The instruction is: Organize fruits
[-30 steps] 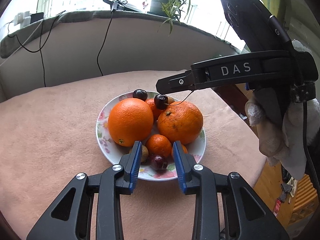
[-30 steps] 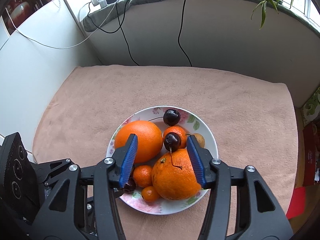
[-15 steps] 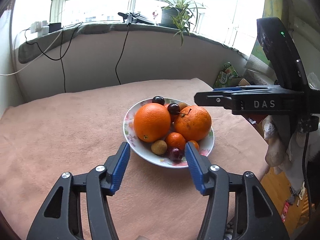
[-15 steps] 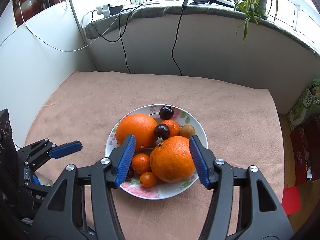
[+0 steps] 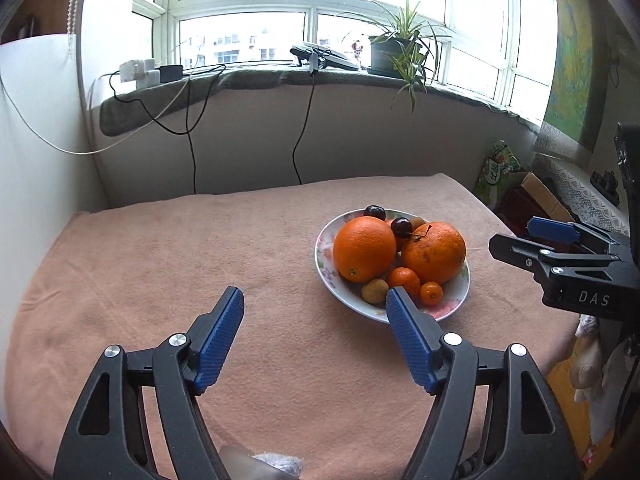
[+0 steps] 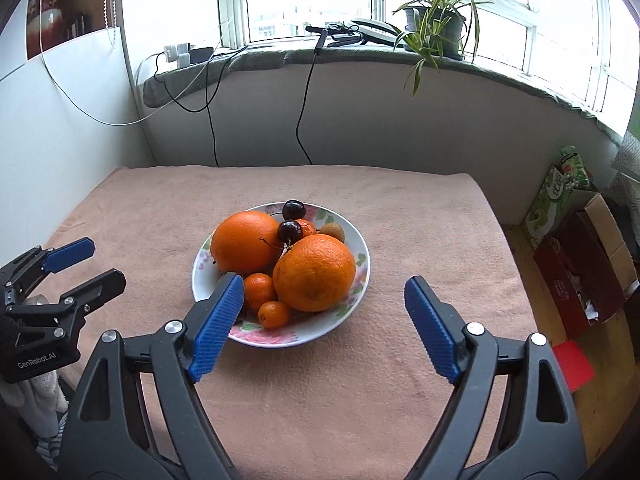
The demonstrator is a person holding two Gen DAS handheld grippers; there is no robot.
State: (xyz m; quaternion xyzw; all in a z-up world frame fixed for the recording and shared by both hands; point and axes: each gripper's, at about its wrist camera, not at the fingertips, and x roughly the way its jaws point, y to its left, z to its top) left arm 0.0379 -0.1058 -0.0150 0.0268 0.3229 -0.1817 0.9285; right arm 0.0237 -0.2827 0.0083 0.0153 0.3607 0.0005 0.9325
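A floral white plate (image 5: pixel 325 269) (image 6: pixel 362 240) on the pink-clothed table holds two big oranges (image 5: pixel 364 249) (image 6: pixel 314 273), small tangerines (image 6: pixel 260 290), two dark cherries (image 6: pixel 289 230) and a brown kiwi-like fruit (image 5: pixel 375 291). My left gripper (image 5: pixel 314 304) hovers before the plate's near left side; its jaws are opening with nothing between them. My right gripper (image 6: pixel 324 294) hangs over the plate's near edge, jaws opening wide, touching no fruit. Each gripper shows at the edge of the other's view.
The pink cloth (image 6: pixel 380 380) covers the table up to a grey wall with hanging cables (image 6: pixel 304 92). A potted plant (image 6: pixel 434 20) stands on the sill. Boxes (image 6: pixel 580 264) sit on the floor past the table's right edge.
Both grippers have pulled back from the fruit pile and tilted up, so the plate looks smaller and farther. Both sets of jaws have spread wider. The fruit has not moved.
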